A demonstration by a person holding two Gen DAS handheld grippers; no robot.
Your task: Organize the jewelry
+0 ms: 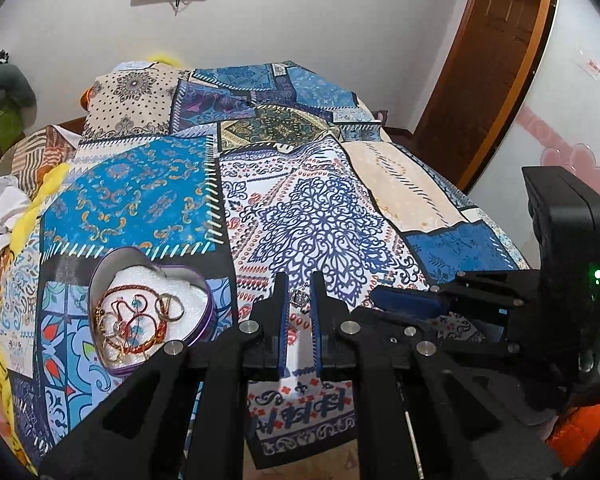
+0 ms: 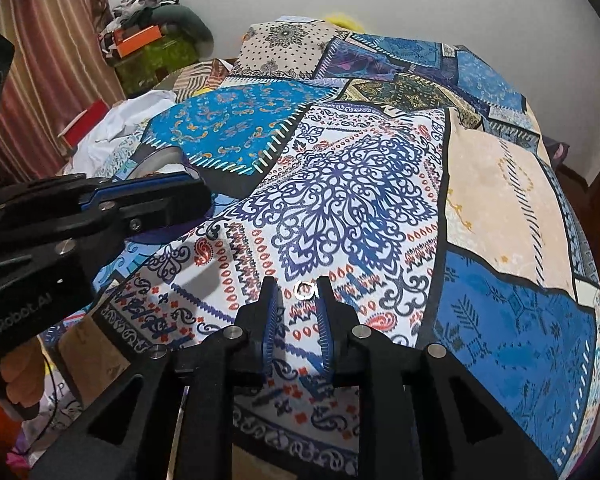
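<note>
Across the whole scene a patchwork bedspread (image 1: 324, 216) is lying, soft printed fabric in blue, cream and white panels with lace-like navy motifs. One heart-shaped tin (image 1: 204, 312) is sitting on it at the left, thin metal wall with a purple rim, lined with white foam; inside, a tangle of red cord bracelets (image 1: 132, 320) and gold rings is resting, exact count unclear.

The left gripper (image 1: 299, 300), black plastic with blue ribbed pads, is hovering low over the spread just right of the tin, its fingers parted by a narrow gap. One small silver crown-shaped ring (image 1: 300, 297) is showing between its tips; whether the pads are touching it cannot be told.

The right gripper (image 2: 298, 300), same black build with blue ridged pads, is sitting just beside the left one, fingers spread a little. In its view one tiny silver ring (image 2: 305, 290) is lying on the fabric between the tips, close against the right finger, contact unclear.
</note>
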